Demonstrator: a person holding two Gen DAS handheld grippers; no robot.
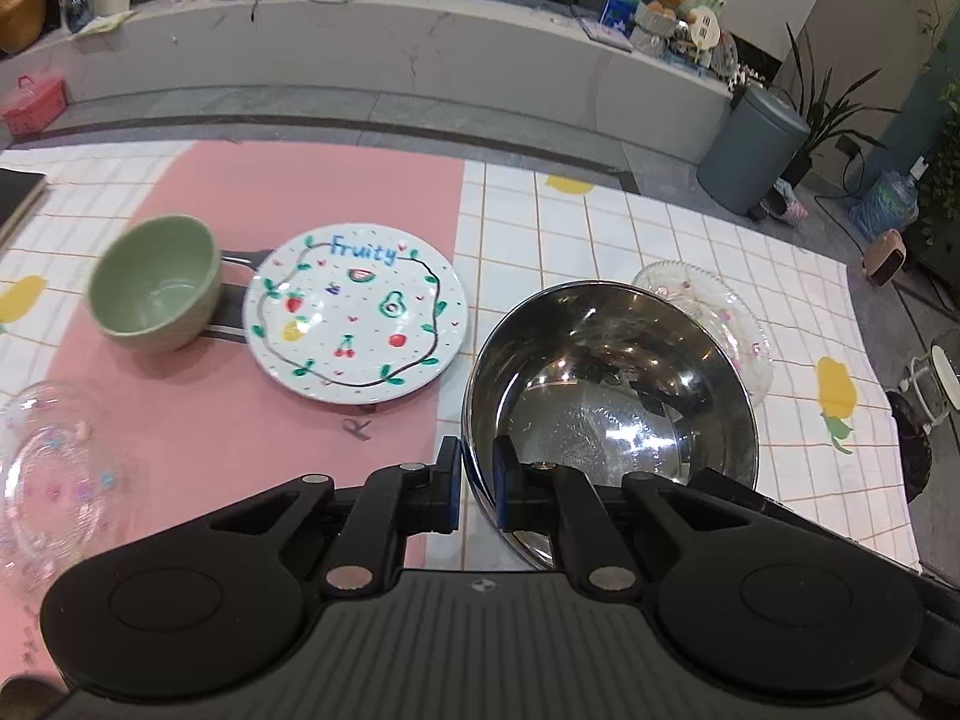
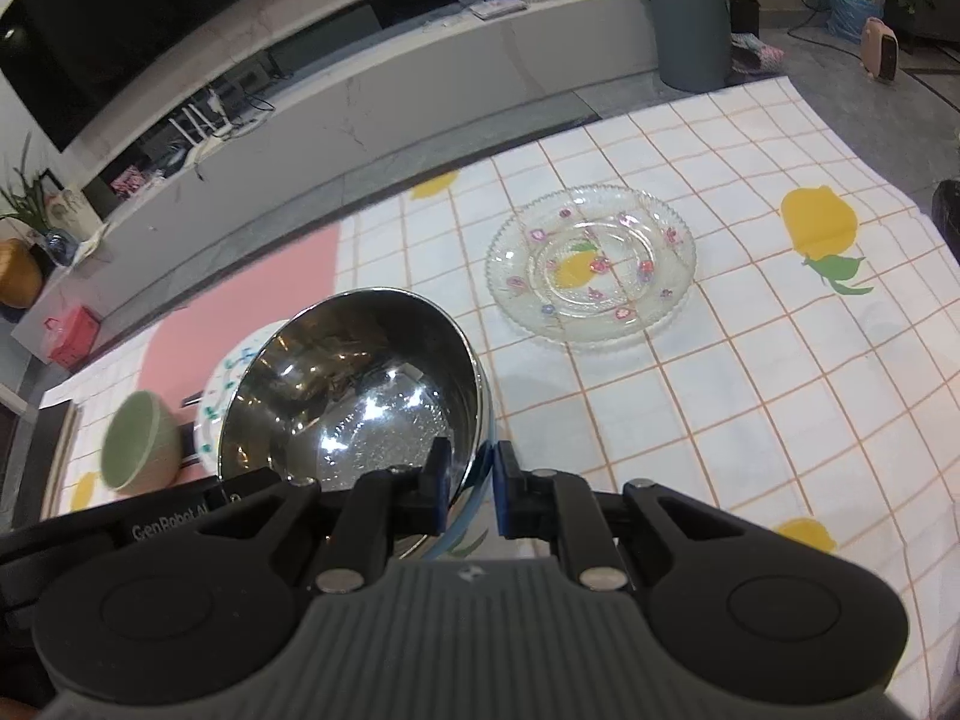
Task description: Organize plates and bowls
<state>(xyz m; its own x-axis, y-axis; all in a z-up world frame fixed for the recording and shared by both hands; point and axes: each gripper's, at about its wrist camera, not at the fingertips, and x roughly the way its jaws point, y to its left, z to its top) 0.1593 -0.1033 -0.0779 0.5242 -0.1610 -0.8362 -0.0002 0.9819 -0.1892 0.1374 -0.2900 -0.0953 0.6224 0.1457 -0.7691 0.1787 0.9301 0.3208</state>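
The left gripper [image 1: 478, 483] pinches the near rim of a shiny round steel bowl [image 1: 612, 396], one blue-padded finger outside the wall and one inside. The right gripper [image 2: 471, 489] clamps the same steel bowl [image 2: 360, 396] at another point on its rim, again with a finger on either side of the thin wall. The bowl tilts between the two, mouth toward the cameras, over the surface's white grid-patterned cloth printed with yellow lemons [image 2: 750, 420].

Just behind the bowl in the left wrist view, and partly hidden by it, lies a clear glass plate with small pink flowers [image 1: 720, 312]; in the right wrist view that glass plate [image 2: 591, 267] sits flat and apart from the bowl. To the bowl's left, on a pink mat [image 1: 240, 420], rests a white round plate painted with fruit and the word "Fruity" [image 1: 354, 315]. Touching or just beside its left edge, a pale green ceramic bowl [image 1: 156, 282] leans on its side, blurred. Another clear glass dish with pastel dots [image 1: 57, 468] sits at the mat's near left corner, also blurred. Beyond the surface stand a grey lidded bin [image 1: 750, 150] and a long white low cabinet [image 1: 360, 60].
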